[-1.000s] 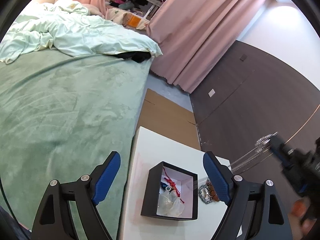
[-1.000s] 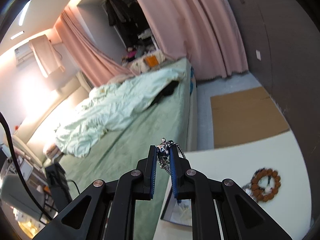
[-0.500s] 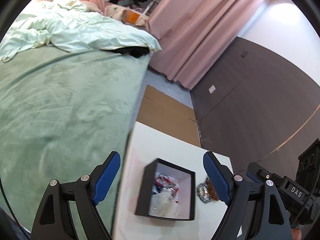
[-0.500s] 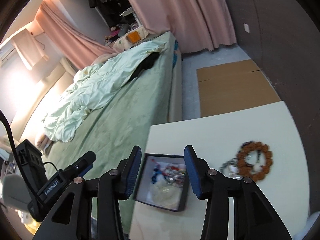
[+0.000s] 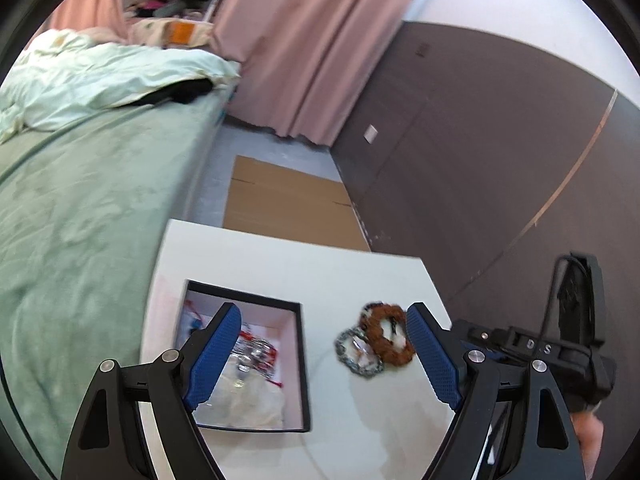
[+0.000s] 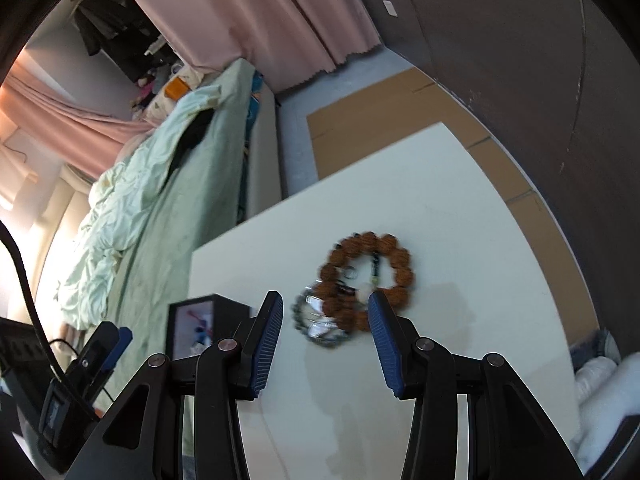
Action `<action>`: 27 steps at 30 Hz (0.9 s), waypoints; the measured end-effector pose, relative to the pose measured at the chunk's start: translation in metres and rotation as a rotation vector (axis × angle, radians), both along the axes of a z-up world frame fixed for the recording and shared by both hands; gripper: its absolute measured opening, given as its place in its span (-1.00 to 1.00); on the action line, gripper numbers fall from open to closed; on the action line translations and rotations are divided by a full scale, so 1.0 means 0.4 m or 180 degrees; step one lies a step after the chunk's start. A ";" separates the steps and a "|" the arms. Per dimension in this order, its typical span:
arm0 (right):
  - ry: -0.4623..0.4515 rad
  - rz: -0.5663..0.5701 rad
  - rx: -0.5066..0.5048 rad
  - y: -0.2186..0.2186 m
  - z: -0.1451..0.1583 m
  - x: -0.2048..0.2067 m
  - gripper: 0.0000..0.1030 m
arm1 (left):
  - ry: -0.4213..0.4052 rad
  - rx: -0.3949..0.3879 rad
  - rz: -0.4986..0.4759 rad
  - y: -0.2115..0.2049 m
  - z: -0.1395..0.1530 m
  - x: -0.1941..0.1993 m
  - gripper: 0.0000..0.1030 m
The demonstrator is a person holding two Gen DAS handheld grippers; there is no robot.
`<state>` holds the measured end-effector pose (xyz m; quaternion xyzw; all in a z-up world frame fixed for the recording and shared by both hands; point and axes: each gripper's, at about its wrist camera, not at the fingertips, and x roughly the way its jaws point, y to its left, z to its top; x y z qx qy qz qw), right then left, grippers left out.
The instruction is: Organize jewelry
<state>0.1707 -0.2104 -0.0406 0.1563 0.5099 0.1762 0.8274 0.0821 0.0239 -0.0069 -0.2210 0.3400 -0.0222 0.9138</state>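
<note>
White rectangular tabletop [image 5: 360, 276] sits w/ a bed under a sage-green plush blanket [image 5: 80, 208] along one side; crumpled pale mint duvet [image 5: 100, 76] piled further up the bed. Flattened brown cardboard sheet [image 5: 288, 208] lies on the grey floor beyond the table's far edge, pink curtains [image 5: 304, 40] behind it, dark brown wall panel [image 5: 500, 140] along the other side.

Black-rimmed square box w/ white inside [image 5: 298, 360] stands on the table nr the bed-side edge. It's open-topped & holds a jumble: red cord, silvery chain bits, clear plastic wrap. Details blurred.

Brown wooden-bead bracelet [image 6: 368, 276] lies flat on bare tabletop, apart from the box, on the wall-panel side. Big round rusty-brown beads in a ring, small dark & pale bits inside the loop. A silvery-grey beaded bracelet [image 6: 320, 324] overlaps its box-side edge, touching it.

Left gripper [image 5: 324, 360]: blue-padded fingers spread wide, nothing btwn them; in its own view one finger [image 5: 216, 356] overlaps the box, the other reaches the brown beads' edge. Right gripper [image 6: 324, 338]: fingers about half apart, empty, hanging above the two bracelets, framing them in its view. Nothing blocks the way down to either bracelet.
</note>
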 end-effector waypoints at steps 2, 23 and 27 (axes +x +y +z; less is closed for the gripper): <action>0.0058 0.0025 -0.0027 -0.007 -0.017 0.005 -0.12 | 0.0034 0.0059 -0.0066 -0.024 -0.010 0.009 0.57; 0.0412 0.0108 -0.0394 0.014 -0.166 0.135 -0.12 | 0.0313 0.0044 -0.0324 -0.102 -0.083 0.131 0.07; 0.0346 0.0141 -0.0570 0.036 -0.174 0.150 -0.38 | 0.0354 0.0058 -0.0364 -0.112 -0.091 0.147 0.07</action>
